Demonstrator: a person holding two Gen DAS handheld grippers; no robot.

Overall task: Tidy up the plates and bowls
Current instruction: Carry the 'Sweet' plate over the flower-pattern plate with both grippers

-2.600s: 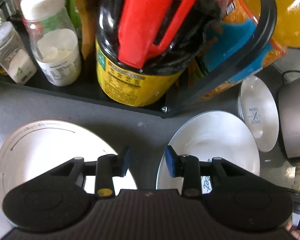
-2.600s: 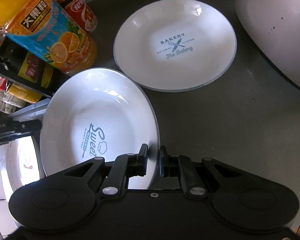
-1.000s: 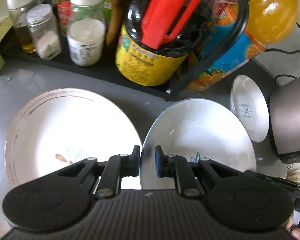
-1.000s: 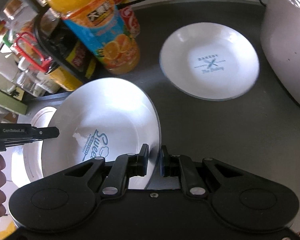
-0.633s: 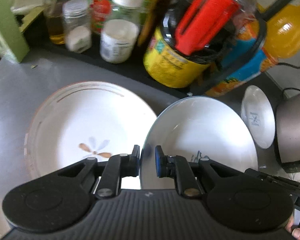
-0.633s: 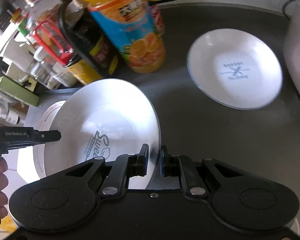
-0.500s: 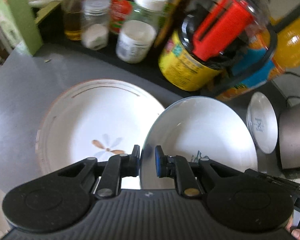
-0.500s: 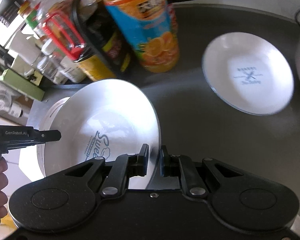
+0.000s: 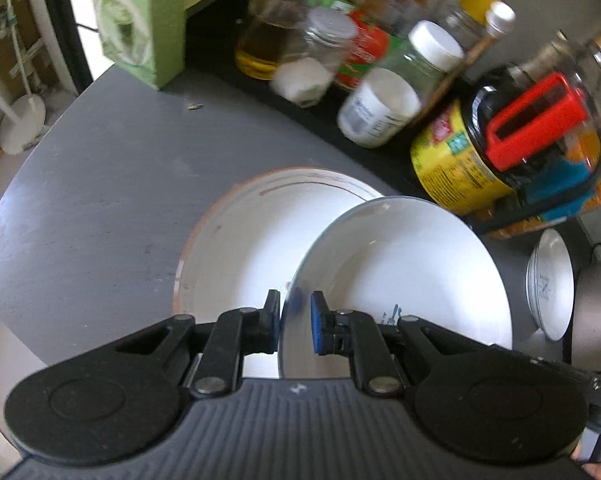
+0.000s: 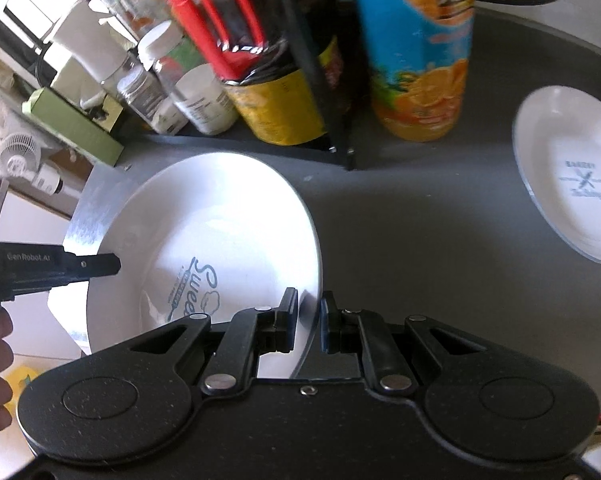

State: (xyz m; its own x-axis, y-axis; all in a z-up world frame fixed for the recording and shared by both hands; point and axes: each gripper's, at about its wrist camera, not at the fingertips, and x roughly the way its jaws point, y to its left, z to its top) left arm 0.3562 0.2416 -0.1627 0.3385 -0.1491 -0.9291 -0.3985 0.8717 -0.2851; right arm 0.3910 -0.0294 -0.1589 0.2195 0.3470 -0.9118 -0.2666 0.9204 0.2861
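Note:
A white plate with blue "Sweet" lettering [image 9: 400,280] hangs tilted above the grey counter, held from both sides. My left gripper [image 9: 294,320] is shut on its left rim. My right gripper [image 10: 308,320] is shut on the opposite rim of the same plate [image 10: 212,220]. In the right wrist view, a left gripper finger [image 10: 96,266] shows at the plate's far edge. Under the held plate's left part lies a larger white plate with a brown rim [image 9: 236,248]. A small white "Bakery" plate [image 10: 572,172] rests on the counter to the right.
A black rack [image 9: 380,100] crowded with jars, bottles and a red-handled jug lines the back. An orange juice bottle [image 10: 420,60] stands beside it. A green box [image 9: 156,20] sits back left, a grey appliance [image 9: 596,312] at the right. The counter's edge [image 9: 4,216] curves at the left.
Both grippers have carried the "Sweet" plate leftward, and it now overlaps the brown-rimmed plate. Both views have rolled. The grips have not changed.

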